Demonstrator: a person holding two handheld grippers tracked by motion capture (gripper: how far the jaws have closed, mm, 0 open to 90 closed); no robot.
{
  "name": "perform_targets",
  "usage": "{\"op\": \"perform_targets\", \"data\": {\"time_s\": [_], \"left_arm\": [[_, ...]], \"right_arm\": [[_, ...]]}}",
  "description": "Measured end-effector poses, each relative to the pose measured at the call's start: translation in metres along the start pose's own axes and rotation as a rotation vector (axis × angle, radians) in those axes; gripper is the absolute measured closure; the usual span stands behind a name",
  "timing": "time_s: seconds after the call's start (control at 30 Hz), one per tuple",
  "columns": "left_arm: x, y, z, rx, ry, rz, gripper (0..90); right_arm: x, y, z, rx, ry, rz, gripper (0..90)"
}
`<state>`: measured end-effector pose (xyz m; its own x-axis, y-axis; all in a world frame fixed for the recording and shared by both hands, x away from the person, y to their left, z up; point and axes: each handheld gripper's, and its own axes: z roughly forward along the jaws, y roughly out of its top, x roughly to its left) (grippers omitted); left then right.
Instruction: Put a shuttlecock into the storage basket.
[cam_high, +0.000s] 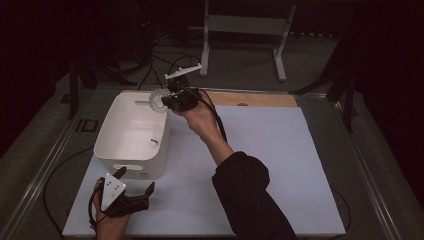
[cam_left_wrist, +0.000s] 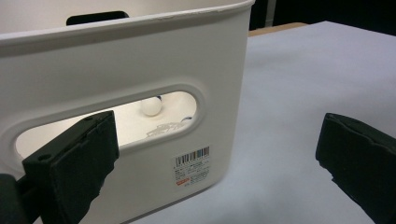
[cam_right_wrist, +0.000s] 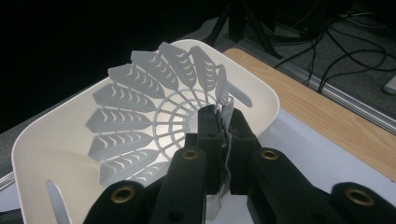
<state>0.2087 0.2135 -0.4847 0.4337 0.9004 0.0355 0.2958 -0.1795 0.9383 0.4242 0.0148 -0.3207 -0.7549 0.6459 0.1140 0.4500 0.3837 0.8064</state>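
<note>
White plastic shuttlecock (cam_right_wrist: 154, 126), slotted skirt flared, held by one skirt vane above far right corner of white bin (cam_high: 107, 132); a second shuttlecock (cam_left_wrist: 152, 107) lies inside.

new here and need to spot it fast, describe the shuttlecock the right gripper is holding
Find the white plastic bin at the table's far left. Above its far right corner, the right gripper is shut on a white plastic shuttlecock by its skirt edge. Unlike the one lying inside the bin, it hangs in the air.
</note>
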Motion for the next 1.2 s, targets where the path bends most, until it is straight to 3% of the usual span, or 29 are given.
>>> {"op": "perform_targets", "data": {"time_s": [1.2], "left_arm": [[0.000, 0.000, 0.000, -0.001, -0.002, -0.001, 0.0]], "right_arm": [[0.015, 0.008, 0.013, -0.022, 0.050, -0.011, 87.2]]}}
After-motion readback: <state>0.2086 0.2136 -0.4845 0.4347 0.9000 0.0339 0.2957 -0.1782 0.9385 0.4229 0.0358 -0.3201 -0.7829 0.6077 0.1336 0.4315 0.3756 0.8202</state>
